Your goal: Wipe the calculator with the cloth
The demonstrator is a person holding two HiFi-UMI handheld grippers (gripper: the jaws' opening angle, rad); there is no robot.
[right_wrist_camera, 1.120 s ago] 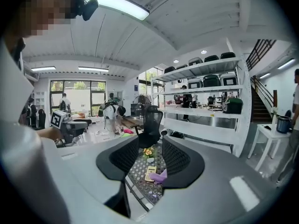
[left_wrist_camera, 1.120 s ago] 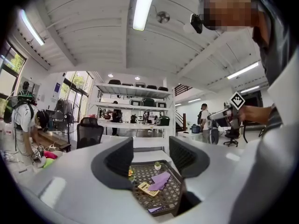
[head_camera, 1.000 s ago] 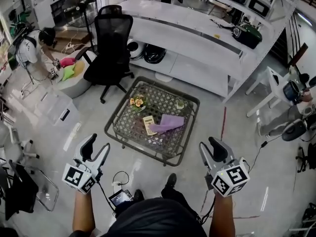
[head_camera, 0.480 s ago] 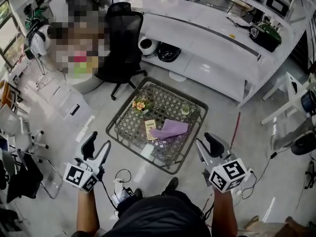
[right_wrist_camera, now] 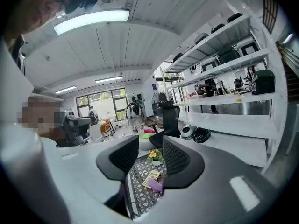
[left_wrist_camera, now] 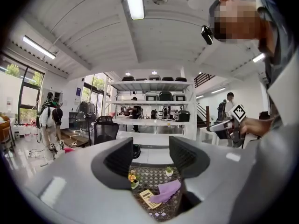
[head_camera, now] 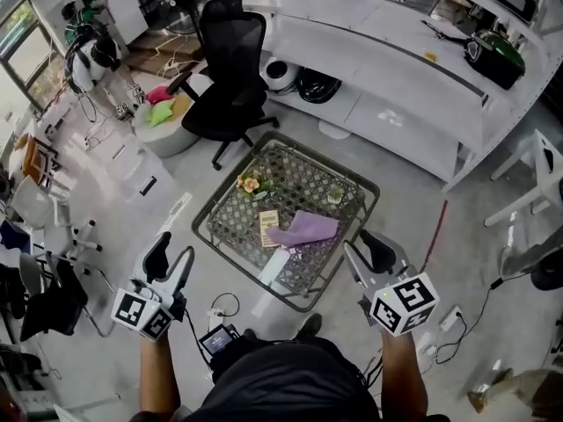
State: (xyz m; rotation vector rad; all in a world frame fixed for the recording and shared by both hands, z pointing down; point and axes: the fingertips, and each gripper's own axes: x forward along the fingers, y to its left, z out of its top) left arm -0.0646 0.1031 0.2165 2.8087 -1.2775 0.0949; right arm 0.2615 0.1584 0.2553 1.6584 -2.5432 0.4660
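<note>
A cream calculator lies on the low lattice-topped table, and a purple cloth lies against its right side, covering part of it. My left gripper is held short of the table's near left corner, open and empty. Off the near right corner, my right gripper is likewise open with nothing between its fingers. In the left gripper view the calculator and cloth show low between the jaws, far off. The right gripper view shows the calculator and cloth the same way.
A small flower pot and a tiny plant pot stand on the table's far side. Behind it are a black office chair and a long white counter. Cables and a small device lie on the floor by my feet.
Both grippers and the head view have moved forward toward the table, which now sits closer and lower in the frame. Both jaws keep the same gap.
</note>
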